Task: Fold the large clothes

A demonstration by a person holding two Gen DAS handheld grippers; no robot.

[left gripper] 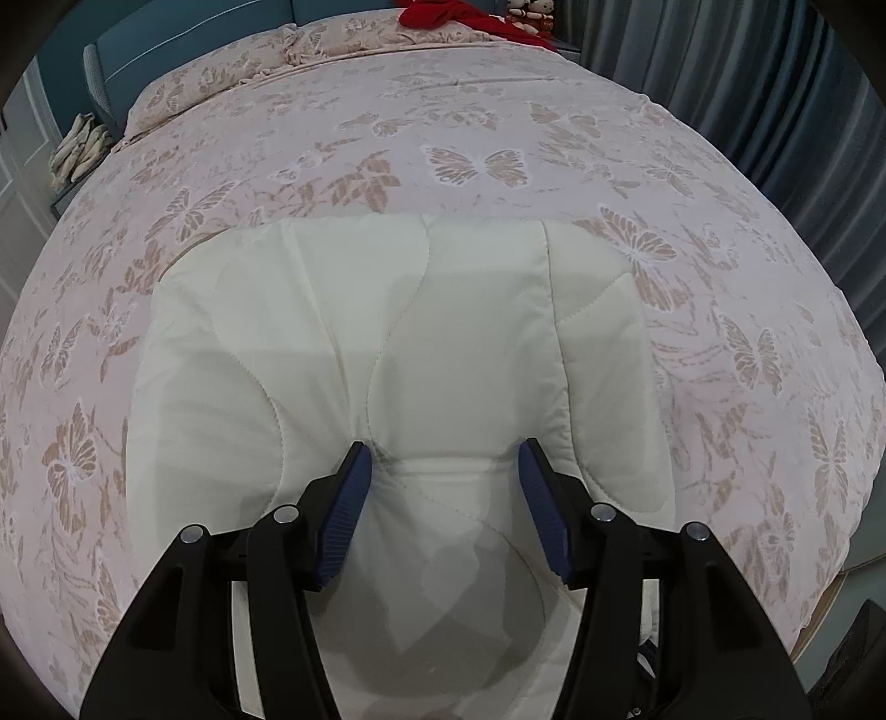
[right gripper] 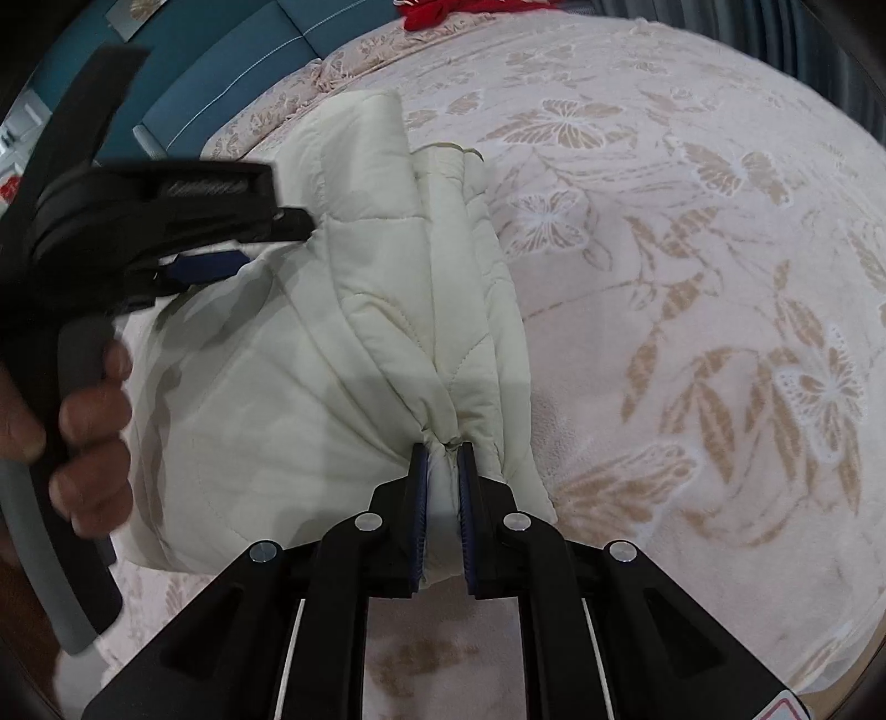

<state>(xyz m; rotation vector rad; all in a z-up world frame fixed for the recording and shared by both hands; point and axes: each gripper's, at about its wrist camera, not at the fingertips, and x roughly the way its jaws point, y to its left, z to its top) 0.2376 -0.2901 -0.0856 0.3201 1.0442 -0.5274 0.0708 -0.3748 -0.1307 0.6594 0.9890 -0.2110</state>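
A cream quilted jacket (left gripper: 387, 310) lies folded on the bed, its near part raised. In the left wrist view my left gripper (left gripper: 446, 454) stands half wide, and its blue pads (left gripper: 354, 498) press a thick bunched fold of the jacket from both sides. The right wrist view shows that same left gripper (right gripper: 266, 243) on the jacket's (right gripper: 277, 387) left side, held by a person's hand (right gripper: 94, 421). My right gripper (right gripper: 442, 451) is shut on a thin gathered edge of the jacket at its near right corner.
The bed's pink cover (left gripper: 476, 111) with tan butterflies spreads all round the jacket. A red cloth (left gripper: 443, 14) and plush toys (left gripper: 529, 14) lie at the far end. Grey curtains (left gripper: 775, 83) hang on the right, and a blue headboard (right gripper: 221, 72) stands at the far left.
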